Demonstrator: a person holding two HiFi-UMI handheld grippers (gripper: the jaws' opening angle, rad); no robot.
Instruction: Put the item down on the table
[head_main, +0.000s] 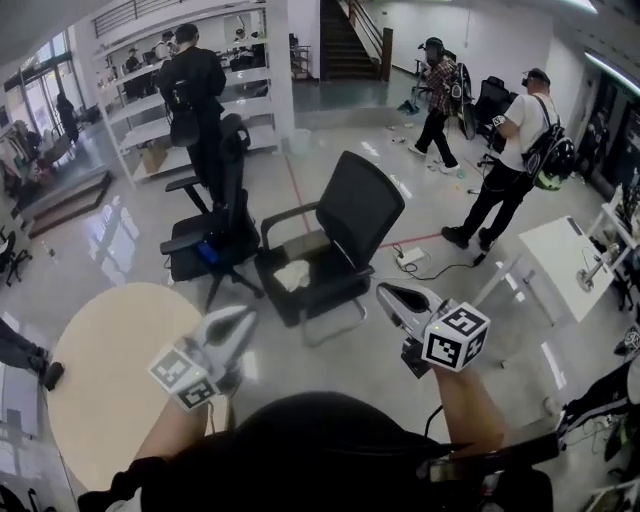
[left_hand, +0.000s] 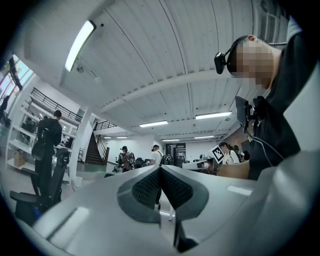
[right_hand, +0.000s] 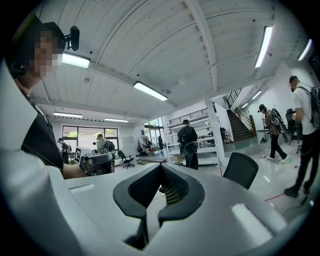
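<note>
Scanning from the biggest thing down, what is filling the room?

Shiny grey floor (head_main: 120, 240) is spreading everywhere. White shelving (head_main: 140, 110) is running along the far left, with a person in black (head_main: 195, 80) standing at it, and stairs (head_main: 345, 45) are rising at the back.

What is sitting nearer?

A round beige table (head_main: 100, 390) is lying at the lower left, and a white desk (head_main: 555, 270) is standing at the right. Straight ahead, the front chair (head_main: 345, 235) is blocking the way between the two grippers, with the left chair (head_main: 215, 225) standing just beside it.

Is anyone else standing about?

A person in plaid (head_main: 437, 90) and a person in a white shirt (head_main: 510, 150) are standing at the far right, well apart from the grippers.

What are the grippers doing?

The left gripper (head_main: 246, 318) is hovering at the table's right edge. The right gripper (head_main: 384, 293) is hovering over the floor beside the front chair. Both are pressing their jaws tight together and gripping nothing.

Where is the item lying?

I am not managing to tell which thing it is. A crumpled white thing (head_main: 292, 275) is lying on the front chair's seat, and a power strip (head_main: 410, 257) is lying on the floor behind that chair.
</note>
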